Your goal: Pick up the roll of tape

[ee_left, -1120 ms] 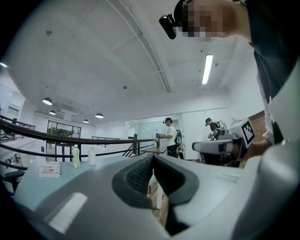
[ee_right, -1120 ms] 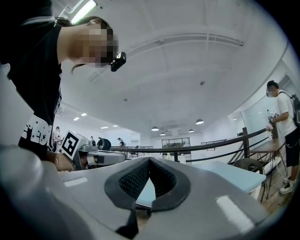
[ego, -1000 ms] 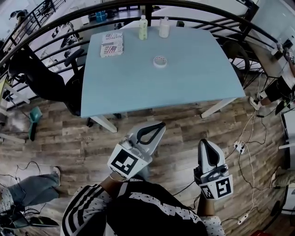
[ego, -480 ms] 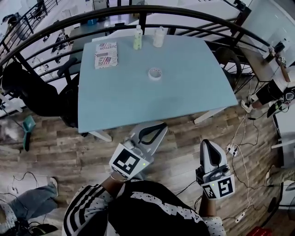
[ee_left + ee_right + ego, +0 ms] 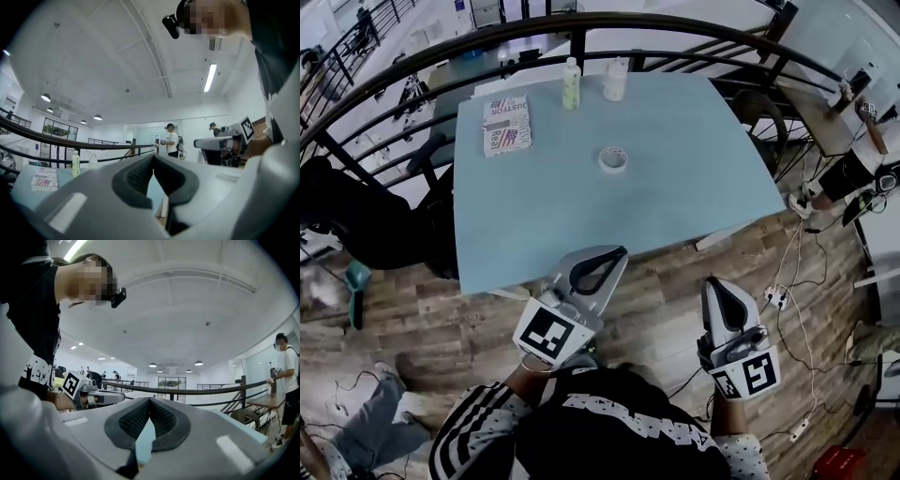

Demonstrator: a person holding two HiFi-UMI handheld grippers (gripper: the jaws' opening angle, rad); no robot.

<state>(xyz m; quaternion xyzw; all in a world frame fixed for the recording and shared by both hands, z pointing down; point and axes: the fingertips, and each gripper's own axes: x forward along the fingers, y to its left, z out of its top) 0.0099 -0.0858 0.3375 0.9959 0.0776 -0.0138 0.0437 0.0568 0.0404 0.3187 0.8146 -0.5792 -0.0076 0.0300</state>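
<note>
the roll of tape (image 5: pixel 614 158) lies near the middle of the blue desk (image 5: pixel 694 178). the left gripper (image 5: pixel 619 253) and right gripper (image 5: pixel 713 283) are both pressed together, holding nothing, by the desk's near edge.

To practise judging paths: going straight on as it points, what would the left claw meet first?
Probably the near edge of the table, ahead of the left claw; height is unclear, so it might pass over, right of the tape roll.

Roll of tape (image 5: pixel 614 158) flat on table (image 5: pixel 694 178); left gripper (image 5: pixel 620 251) at near edge; right gripper (image 5: pixel 712 283) over wood floor (image 5: pixel 422 319).
</note>
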